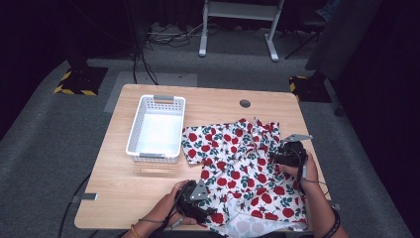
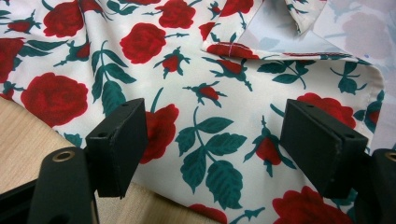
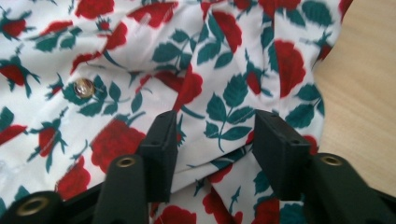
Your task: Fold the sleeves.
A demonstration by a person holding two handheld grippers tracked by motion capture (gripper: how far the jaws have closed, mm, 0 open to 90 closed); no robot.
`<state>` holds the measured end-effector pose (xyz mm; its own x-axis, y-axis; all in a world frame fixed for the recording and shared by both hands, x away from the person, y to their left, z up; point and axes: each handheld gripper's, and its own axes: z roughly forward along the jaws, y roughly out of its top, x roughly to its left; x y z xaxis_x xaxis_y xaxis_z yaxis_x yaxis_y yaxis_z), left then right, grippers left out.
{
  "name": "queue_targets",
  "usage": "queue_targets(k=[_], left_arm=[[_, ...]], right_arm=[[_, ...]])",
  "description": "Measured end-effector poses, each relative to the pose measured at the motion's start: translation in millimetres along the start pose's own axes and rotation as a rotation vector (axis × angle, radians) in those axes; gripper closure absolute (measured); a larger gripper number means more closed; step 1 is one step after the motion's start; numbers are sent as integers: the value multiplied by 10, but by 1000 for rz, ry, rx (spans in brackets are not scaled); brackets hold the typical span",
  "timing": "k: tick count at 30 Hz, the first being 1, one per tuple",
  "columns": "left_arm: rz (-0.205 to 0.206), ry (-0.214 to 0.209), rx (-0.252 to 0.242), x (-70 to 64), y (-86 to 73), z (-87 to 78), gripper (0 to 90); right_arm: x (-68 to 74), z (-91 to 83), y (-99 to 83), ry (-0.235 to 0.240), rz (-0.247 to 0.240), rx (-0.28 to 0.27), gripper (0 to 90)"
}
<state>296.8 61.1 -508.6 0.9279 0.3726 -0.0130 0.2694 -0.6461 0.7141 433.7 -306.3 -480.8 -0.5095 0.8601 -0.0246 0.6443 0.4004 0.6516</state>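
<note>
A white shirt printed with red roses and green leaves (image 1: 237, 168) lies crumpled on the right half of the wooden table (image 1: 129, 198). My left gripper (image 1: 212, 210) sits at the shirt's near-left edge. In the left gripper view, that gripper (image 2: 217, 135) is wide open, with flat cloth (image 2: 205, 84) under the gap. My right gripper (image 1: 274, 156) rests on the shirt's far-right part. In the right gripper view, that gripper (image 3: 217, 140) is open, its jaws standing on either side of a raised fold (image 3: 219, 112). A button (image 3: 84, 87) shows to the left.
An empty white plastic basket (image 1: 132, 136) stands at the table's back left. A round cable hole (image 1: 245, 103) is near the far edge. Bare wood lies in front of the basket. Grey carpet, cables and a stand's legs (image 1: 270, 44) lie beyond.
</note>
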Motion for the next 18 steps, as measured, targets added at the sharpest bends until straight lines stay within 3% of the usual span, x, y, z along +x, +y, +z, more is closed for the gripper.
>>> queue_targets(k=[3, 6, 10, 18], left_arm=[[0, 1, 0, 0, 0, 0, 230], [0, 1, 0, 0, -1, 0, 230], [1, 1, 1, 0, 0, -1, 230], [1, 1, 0, 0, 0, -1, 230]], right_arm=[[-11, 49, -33, 13, 2, 22, 508], [0, 71, -48, 55, -22, 17, 662], [34, 49, -30, 65, -50, 3, 846], [81, -34, -10, 63, -60, -43, 880]])
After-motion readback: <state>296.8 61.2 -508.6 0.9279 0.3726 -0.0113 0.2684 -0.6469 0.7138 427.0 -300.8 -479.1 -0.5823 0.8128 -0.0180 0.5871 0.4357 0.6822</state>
